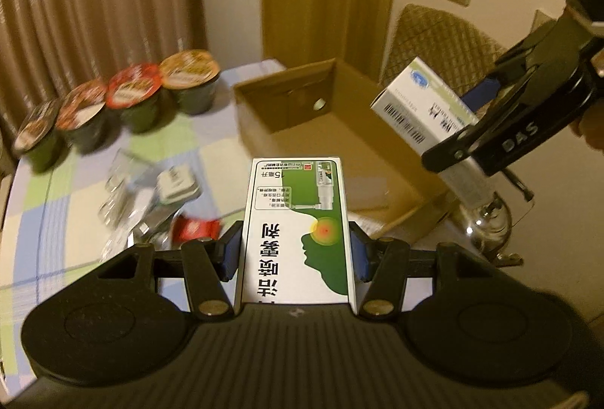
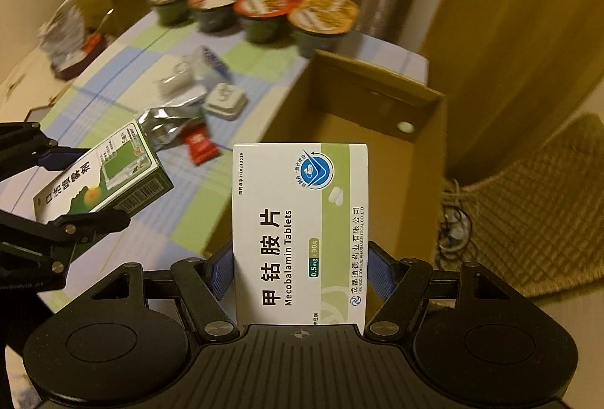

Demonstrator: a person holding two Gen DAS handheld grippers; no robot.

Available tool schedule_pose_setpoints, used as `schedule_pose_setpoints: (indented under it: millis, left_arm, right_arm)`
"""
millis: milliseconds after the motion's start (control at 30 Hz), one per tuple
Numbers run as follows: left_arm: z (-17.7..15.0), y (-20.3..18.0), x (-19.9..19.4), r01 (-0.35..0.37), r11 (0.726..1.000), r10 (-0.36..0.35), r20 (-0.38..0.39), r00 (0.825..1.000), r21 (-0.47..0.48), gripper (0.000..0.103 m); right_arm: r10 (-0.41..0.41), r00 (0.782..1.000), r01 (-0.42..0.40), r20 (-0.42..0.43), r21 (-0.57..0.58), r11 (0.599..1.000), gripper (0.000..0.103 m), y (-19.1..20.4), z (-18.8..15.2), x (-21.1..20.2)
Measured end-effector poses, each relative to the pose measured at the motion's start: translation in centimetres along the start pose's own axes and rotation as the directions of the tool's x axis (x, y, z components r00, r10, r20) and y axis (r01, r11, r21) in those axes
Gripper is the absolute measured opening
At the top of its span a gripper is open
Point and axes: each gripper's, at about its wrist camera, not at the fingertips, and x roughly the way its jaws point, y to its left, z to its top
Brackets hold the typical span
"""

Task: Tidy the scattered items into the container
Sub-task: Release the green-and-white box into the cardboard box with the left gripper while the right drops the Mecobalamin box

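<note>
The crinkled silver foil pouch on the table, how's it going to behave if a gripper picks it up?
The silver foil pouch looks creased and half flattened, so it will probably flex and sag rather than hold its shape. Its glossy surface may be slippery. It seems light, so pushing it could nudge the red packet lying against it.

The right gripper [image 2: 300, 265] clamps a white-and-green Mecobalamin Tablets box [image 2: 300, 231] upright between its blue pads [image 2: 221, 271]. Just beyond its fingertips sits the open cardboard box [image 2: 426, 129]. To its left, the left gripper [image 2: 75, 190] grips a green spray box [image 2: 102, 178].
</note>
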Motion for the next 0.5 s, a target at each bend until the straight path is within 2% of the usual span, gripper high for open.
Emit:
schedule_pose_setpoints:
  millis: [200,233,500]
  left_arm:
    - [2.4,-2.2,2.1,0.04,0.999,-0.041,0.008,0.999,0.023,0.051]
    - [2.7,-2.4,2.5,0.045,0.999,-0.046,0.008,0.999,0.025,0.051]
    - [4.1,-3.7,5.1,0.085,0.996,-0.085,-0.002,0.996,0.038,0.051]
  right_arm:
    - [-0.012,1.0,0.012,-0.011,0.064,0.998,0.073,-3.2,-0.6,0.4]
    - [0.011,1.0,-0.011,-0.011,0.02,1.0,0.073,-3.6,-0.7,0.5]
    - [0.021,0.999,-0.019,-0.036,0.046,0.999,0.073,-6.0,-0.9,2.0]
